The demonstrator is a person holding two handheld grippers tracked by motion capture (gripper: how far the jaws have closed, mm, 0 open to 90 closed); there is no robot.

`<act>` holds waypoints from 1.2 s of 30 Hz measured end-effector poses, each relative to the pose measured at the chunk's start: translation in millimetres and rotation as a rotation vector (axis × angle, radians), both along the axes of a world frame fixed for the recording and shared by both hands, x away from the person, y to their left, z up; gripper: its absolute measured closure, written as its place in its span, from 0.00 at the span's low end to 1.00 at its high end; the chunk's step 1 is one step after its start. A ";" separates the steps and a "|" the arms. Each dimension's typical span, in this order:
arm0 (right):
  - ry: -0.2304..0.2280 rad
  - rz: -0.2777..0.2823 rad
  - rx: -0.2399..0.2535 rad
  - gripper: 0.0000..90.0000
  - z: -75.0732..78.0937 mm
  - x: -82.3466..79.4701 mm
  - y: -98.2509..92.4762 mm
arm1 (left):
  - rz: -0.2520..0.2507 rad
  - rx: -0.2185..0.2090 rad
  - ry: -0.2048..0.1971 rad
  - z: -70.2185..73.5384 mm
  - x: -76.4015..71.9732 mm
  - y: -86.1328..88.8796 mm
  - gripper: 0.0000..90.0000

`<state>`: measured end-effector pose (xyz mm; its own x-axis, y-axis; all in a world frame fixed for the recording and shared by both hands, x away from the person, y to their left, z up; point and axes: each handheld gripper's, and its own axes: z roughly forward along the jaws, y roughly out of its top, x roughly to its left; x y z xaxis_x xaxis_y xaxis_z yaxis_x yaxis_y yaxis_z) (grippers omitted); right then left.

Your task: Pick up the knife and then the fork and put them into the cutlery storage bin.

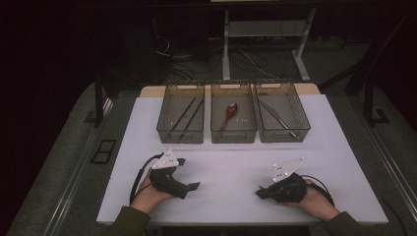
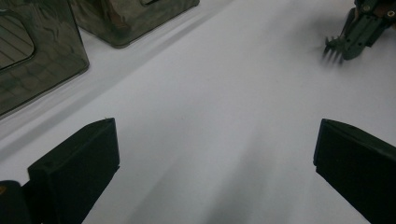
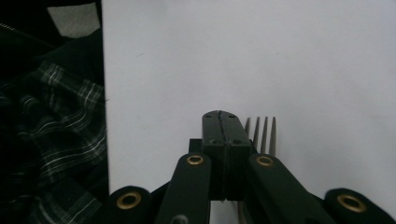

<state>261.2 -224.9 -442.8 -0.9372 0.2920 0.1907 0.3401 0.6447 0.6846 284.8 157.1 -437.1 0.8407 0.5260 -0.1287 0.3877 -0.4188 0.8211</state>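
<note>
Fork [image 3: 262, 133] in the right gripper [image 3: 223, 122]: tines poke out just beside the closed jaws in the right gripper view, pointing away from the camera over the white worktop [image 1: 231, 172]. Jaws pressed together with no gap between them; the fork's shaft runs under them, hidden, so the exact clamping point cannot be told. The left gripper view shows the same gripper far off at upper right, tines [image 2: 332, 52] low over the worktop surface, a shadow just beneath.

Right gripper in the high view [image 1: 261, 193] sits at the near right of the worktop, pointing toward the left gripper, the person's hand [image 1: 314, 196] wrapped round it.

Left gripper [image 1: 194, 186] at the near left, held in the other hand [image 1: 150, 194], pointing right. Its jaws stand wide apart in the left gripper view, bare worktop between them, nothing held.

Three clear bins in a row at the far side of the worktop. Left bin [image 1: 181, 114]: dark chopsticks [image 1: 188, 114]. Middle bin [image 1: 233, 113]: a red spoon [image 1: 230, 112]. Right bin [image 1: 282, 112]: one long slim metal utensil [image 1: 276, 117], kind unclear. Both grippers well apart from the bins.
</note>
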 end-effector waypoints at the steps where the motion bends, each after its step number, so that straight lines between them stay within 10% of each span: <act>1: -0.001 0.015 -0.011 0.99 -0.8 -0.4 0.4 | 0.001 0.000 0.001 -0.1 0.1 0.0 0.00; 9: -0.025 0.053 -0.039 0.99 -4.5 -0.4 1.6 | 0.001 0.000 0.000 0.0 0.0 0.1 0.00; 36: -0.053 -0.124 -0.049 0.98 -1.7 45.3 -4.0 | -0.002 0.003 -0.001 -0.1 0.0 -0.3 0.00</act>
<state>306.5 -228.9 -444.5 -0.9018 0.4137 0.1248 0.3835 0.6332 0.6723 284.8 156.8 -437.2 0.8422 0.5242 -0.1264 0.3857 -0.4218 0.8205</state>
